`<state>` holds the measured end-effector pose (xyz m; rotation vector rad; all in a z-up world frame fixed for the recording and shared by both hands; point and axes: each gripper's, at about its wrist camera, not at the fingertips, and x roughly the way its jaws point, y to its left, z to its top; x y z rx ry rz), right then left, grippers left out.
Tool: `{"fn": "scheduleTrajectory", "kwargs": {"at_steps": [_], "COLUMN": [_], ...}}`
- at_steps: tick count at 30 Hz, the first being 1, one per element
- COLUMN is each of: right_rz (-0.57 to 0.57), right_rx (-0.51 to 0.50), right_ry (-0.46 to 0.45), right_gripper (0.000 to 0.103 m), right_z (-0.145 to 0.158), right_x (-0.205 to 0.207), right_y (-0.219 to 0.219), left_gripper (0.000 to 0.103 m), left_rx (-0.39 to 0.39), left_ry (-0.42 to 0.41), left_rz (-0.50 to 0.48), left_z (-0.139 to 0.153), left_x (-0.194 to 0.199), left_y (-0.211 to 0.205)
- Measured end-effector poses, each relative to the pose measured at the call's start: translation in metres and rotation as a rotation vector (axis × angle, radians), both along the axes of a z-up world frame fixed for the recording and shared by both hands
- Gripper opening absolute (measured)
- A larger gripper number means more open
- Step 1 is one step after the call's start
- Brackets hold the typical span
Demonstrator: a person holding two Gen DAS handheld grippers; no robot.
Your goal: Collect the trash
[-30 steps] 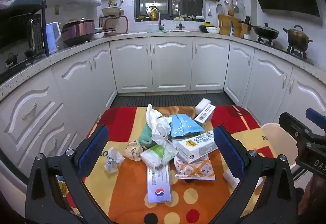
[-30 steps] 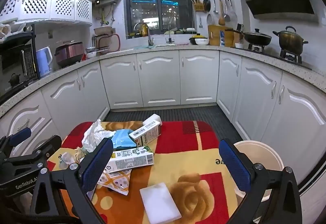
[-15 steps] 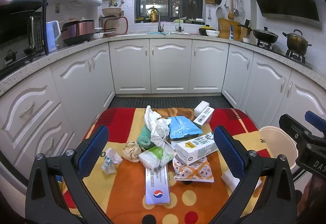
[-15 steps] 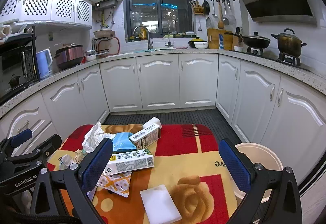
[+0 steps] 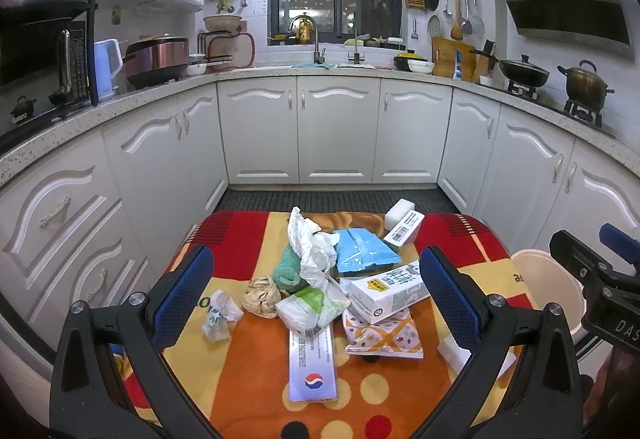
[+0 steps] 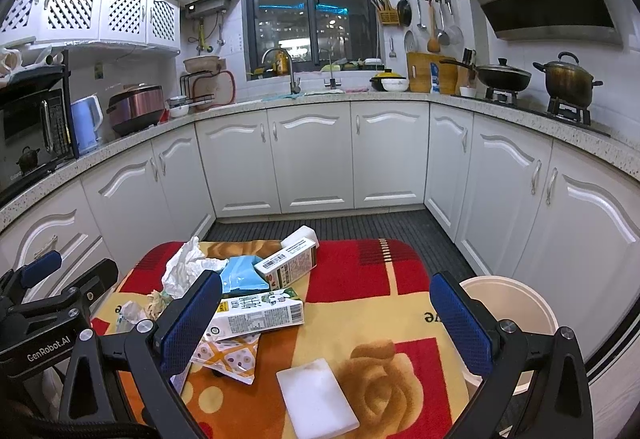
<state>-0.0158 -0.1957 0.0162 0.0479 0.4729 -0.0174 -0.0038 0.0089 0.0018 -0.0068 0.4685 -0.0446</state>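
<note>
Trash is piled on a small table under a red, yellow and orange cloth (image 5: 248,391). The pile holds a crumpled white bag (image 5: 310,245), a blue pouch (image 5: 362,251), a milk carton (image 5: 386,293) (image 6: 256,313), a second carton (image 5: 404,229) (image 6: 288,265), a patterned wrapper (image 5: 382,333), a long flat box (image 5: 312,367) and a brown paper ball (image 5: 262,295). A flat white block (image 6: 316,397) lies apart, near the front. My left gripper (image 5: 316,299) hovers open above the pile, holding nothing. My right gripper (image 6: 326,323) is open too, over the cloth's right half.
A cream bin (image 6: 508,313) (image 5: 544,287) stands on the floor right of the table. White cabinets (image 5: 336,127) and a speckled counter ring the room. A small clear wrapper (image 5: 218,315) lies at the pile's left. Dark floor matting (image 6: 332,225) lies beyond the table.
Both cameras have lifted and tilted slightly, so the table sits a little lower in each view. The trash has not moved and both grippers stay open.
</note>
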Motion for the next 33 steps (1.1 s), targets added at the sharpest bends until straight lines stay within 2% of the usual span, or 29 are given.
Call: {"fn": "scheduleTrajectory", "kwargs": {"at_steps": [33], "right_rz": [0.006], "right_rx": [-0.003], "right_ry": [0.004], "right_gripper": [0.103], "right_z": [-0.0027], "right_x": [0.0014], "right_y": [0.0060], "left_gripper": [0.102], "left_rx": [-0.025], "left_ry": [-0.003], "left_rz": [0.008], "left_z": [-0.0033], "left_x": [-0.0009], "left_y": [0.0052]}}
